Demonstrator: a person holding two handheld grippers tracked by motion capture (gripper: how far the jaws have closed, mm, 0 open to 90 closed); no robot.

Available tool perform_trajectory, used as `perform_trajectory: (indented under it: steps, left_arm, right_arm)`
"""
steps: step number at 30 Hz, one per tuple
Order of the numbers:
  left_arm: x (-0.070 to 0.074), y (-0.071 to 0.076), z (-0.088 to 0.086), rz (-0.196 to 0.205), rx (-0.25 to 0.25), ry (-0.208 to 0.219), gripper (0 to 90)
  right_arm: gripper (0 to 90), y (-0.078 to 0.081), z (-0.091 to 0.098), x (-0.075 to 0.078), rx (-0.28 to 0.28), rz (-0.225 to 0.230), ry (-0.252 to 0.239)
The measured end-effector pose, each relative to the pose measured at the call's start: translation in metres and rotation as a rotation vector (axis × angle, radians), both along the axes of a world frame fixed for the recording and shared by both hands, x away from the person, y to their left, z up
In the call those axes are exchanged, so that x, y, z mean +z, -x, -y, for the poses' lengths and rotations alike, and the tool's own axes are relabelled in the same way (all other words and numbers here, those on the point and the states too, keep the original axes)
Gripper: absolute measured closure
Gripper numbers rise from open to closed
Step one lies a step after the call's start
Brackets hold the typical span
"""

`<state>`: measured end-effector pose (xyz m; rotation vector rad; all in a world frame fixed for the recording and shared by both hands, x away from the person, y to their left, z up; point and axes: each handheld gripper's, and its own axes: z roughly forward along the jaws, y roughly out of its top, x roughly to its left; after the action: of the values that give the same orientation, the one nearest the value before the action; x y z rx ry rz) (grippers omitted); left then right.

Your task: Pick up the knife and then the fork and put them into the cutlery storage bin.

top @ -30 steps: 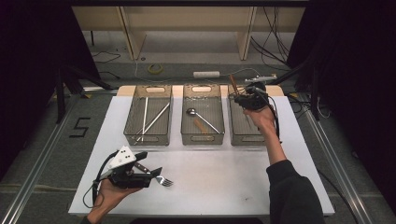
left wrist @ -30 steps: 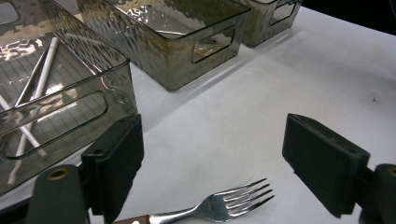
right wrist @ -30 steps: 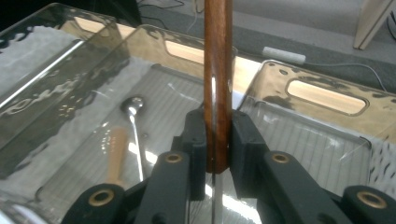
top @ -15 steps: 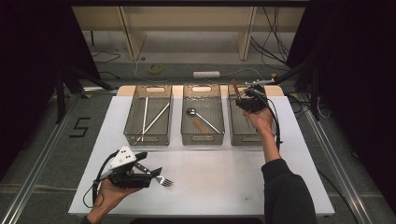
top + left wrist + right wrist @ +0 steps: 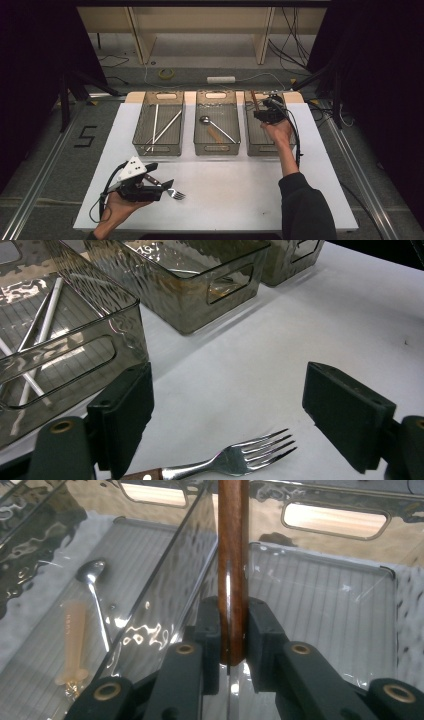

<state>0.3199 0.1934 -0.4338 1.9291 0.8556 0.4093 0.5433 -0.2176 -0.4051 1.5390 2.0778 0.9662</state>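
Three clear bins sit in a row on the bench (image 5: 310, 200); the right hand-held gripper (image 5: 266, 113) clamps a wooden-handled utensil (image 5: 232, 555) over the right bin (image 5: 260, 145); the middle bin (image 5: 216, 146) holds a spoon (image 5: 214, 125); the left bin (image 5: 158, 147) holds white sticks (image 5: 156, 125); nearer the person than the left bin, the left hand-held gripper (image 5: 167, 186) stands open around a fork (image 5: 235, 460).

Brown handle (image 5: 233, 570) — silver fork (image 5: 235, 460)

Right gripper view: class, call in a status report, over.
Right gripper shut on wooden handle over right bin. Left gripper open around fork. Nothing in the way.
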Motion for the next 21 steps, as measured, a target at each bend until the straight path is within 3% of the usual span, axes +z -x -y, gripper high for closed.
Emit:
perform_trajectory:
  steps: [5,9,18,21]
  left_arm:
    - [0.000,0.000,-0.001,-0.002,0.003,0.004,20.0]
    - [0.000,0.000,0.000,-0.001,0.001,0.000,20.0]
    - [0.000,0.000,0.000,-0.002,0.004,0.001,20.0]
    - [-0.001,-0.001,-0.001,-0.004,0.008,-0.002,20.0]
  right_arm:
    - [77.5,-0.001,0.001,-0.005,-0.020,-0.019,-0.009]
    - [70.9,-0.002,0.003,-0.008,-0.030,-0.039,-0.026]
    - [62.2,0.005,0.008,0.002,-0.003,-0.017,-0.053]
    - [58.5,0.014,0.010,0.006,0.032,0.015,-0.056]
